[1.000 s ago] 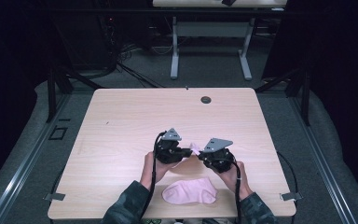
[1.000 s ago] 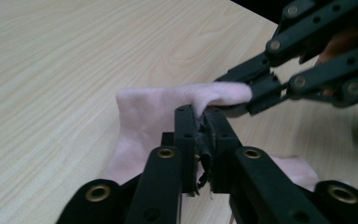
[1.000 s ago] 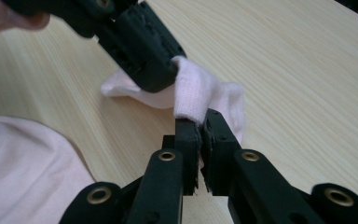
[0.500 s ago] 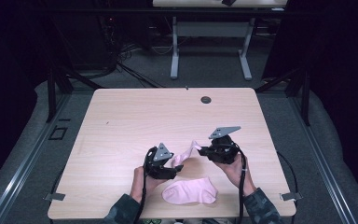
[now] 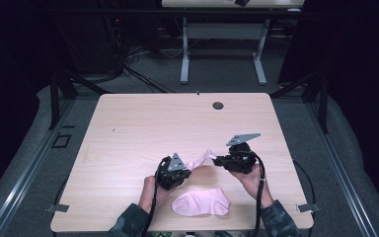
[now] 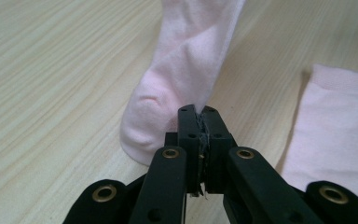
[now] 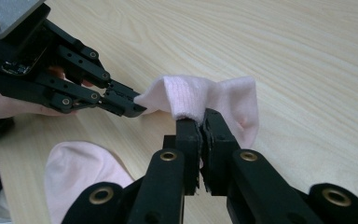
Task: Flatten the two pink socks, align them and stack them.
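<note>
The left gripper (image 5: 187,170) has dropped and its jaws have just been closing; they now pinch one end of the held sock (image 5: 201,160), the right gripper (image 5: 218,160) pinching the other. The sock spans both above the bench (image 5: 143,123), long axis left-near to right-far. A second sock (image 5: 201,203) lies near.

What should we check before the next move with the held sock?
1. Left tool shut on the held sock: ok; its jaws have just been closing and now pinch the fabric.
2. Right tool shut on the same sock's other end: ok.
3. Sock stretched taut between the tools: not ok; it sags and one end touches the table.
4. Second sock lies flat near the table's front edge, apart from the held one: ok.
5. Which end of the sock each tool holds: cannot tell.
</note>
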The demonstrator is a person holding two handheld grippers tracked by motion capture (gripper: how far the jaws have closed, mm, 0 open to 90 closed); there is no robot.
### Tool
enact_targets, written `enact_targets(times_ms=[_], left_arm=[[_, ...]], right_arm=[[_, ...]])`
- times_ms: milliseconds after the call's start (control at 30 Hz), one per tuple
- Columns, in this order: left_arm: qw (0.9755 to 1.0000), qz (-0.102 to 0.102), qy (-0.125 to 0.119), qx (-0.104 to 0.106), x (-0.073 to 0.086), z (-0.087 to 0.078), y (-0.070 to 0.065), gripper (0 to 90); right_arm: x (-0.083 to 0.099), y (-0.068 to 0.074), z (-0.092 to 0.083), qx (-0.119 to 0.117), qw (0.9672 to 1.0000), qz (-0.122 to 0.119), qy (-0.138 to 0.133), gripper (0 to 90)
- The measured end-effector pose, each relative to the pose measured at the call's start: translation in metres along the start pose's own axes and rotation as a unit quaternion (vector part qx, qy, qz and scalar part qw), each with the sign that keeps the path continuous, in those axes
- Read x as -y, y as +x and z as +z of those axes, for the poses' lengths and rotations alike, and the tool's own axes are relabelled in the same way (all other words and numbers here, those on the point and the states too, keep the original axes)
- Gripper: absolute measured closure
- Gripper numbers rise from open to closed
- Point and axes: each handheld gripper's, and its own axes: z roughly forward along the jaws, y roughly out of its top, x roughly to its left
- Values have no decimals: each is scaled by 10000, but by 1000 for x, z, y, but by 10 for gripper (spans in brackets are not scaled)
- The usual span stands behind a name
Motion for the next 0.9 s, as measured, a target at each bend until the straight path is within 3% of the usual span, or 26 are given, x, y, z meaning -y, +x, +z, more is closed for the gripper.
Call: enact_targets(times_ms=[100,167,267,333,433,467,567,667,733,800,900], left_arm=[[9998,-95,-2,183,-1,-10,1,888],[9990,-272,-5,355,-2,-19,1,889],[9955,-556,-19,764,-4,-37,1,889],[9917,-737,-1,1052,-6,-46,2,888],[9879,-931,134,1232,-11,-48,4,888],[9877,-959,163,1224,-12,-47,5,888],[9855,-1072,179,1303,-14,-42,7,888],[9826,-1207,196,1398,-13,-39,8,888],[9823,-1233,230,1395,-12,-40,10,887],[9785,-1373,140,1534,-11,-42,12,887],[9778,-1498,100,1465,-10,-47,15,886]], right_arm=[[4,-3,-5,-93,9999,95,29,862],[7,-3,-10,-163,9997,153,111,861],[12,-2,-18,-371,9988,279,183,860],[14,-3,-23,-521,9975,381,302,855],[15,-11,-18,-526,9959,575,469,842],[15,-16,-13,-546,9953,635,495,840],[15,-23,6,-299,9963,595,541,806],[20,-25,17,-123,9980,401,473,807],[24,-26,19,-177,9985,375,365,832],[27,-25,18,-163,9988,332,307,850],[25,-21,12,-158,9988,313,336,857]])
